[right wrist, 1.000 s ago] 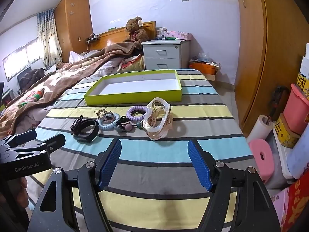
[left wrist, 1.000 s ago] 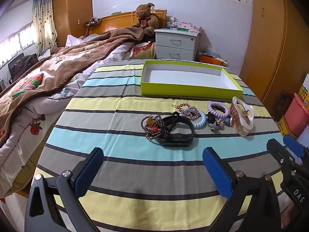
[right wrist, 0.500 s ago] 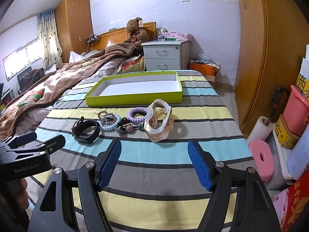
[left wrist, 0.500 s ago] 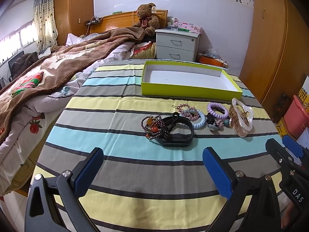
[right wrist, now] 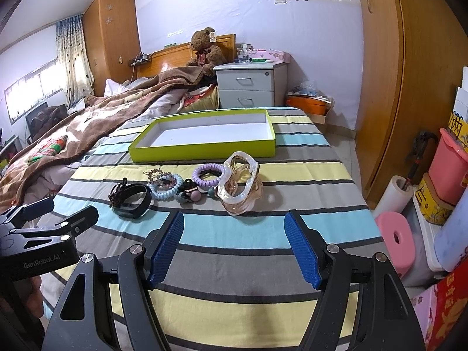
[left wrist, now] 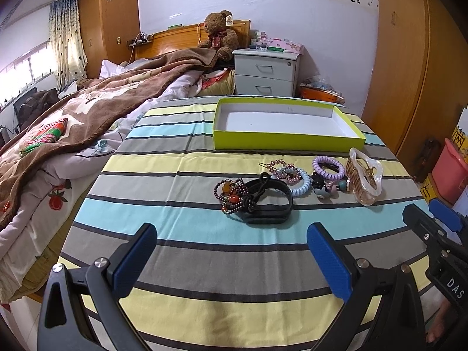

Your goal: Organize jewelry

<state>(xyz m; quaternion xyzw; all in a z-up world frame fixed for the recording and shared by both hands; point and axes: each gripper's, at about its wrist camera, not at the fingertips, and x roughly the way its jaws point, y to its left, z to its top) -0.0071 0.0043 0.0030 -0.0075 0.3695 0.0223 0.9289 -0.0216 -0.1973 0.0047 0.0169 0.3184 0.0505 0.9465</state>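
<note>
Currently, L wrist view: left gripper is hovering low over the striped cloth, jaws spread wide, nothing between the pads. Jewelry is lying in a row just ahead: bead bracelet touching the black band, then a pale blue coil tie w/ a pink clip on it, purple coil tie, clear claw clip at the far R end. Green tray is sitting beyond the row, empty. Right gripper's tip is showing at the R edge.

R wrist view: right gripper is also gaping wide, empty, pointing at the claw clip. Left gripper is showing at the L edge.

Judgement: nothing picked yet; step in hand is the first reach. Band + beads are looking tangled, so L should be closing on the band's near rim, lifting slow, checking whether beads are coming along. R is lining up best w/ the claw clip; pinch across its body, not the teeth.
</note>
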